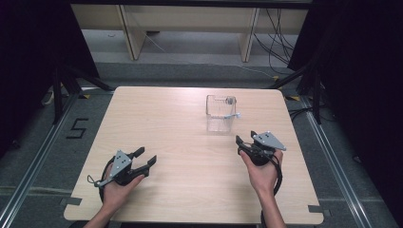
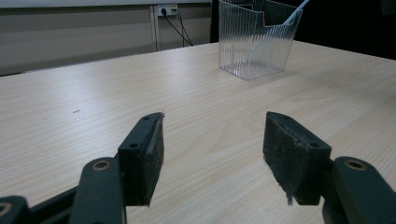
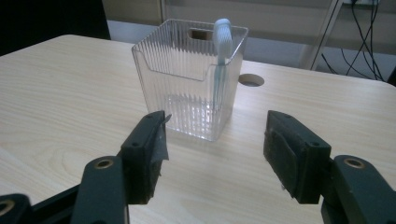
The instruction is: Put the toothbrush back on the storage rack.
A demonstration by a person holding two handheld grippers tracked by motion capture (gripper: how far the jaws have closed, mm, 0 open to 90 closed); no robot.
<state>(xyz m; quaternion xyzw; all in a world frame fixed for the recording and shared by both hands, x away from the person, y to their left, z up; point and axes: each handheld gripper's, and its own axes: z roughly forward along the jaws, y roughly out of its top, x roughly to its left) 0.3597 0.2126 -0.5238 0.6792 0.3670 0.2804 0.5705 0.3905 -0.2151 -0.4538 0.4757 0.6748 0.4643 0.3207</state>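
A clear ribbed plastic holder stands upright on the far right half of the wooden table. A pale blue toothbrush leans inside it, head up, against the corner nearest the right hand. My right gripper is open a short way in front of the holder, jaws pointed at it, nothing between them. At the near left of the table my left gripper is open and empty, low over the wood, aimed toward the holder far off.
A round cable hole sits in the tabletop behind the holder. Beyond the table's far edge are wooden furniture legs and loose cables on the floor. Dark curtains stand on both sides.
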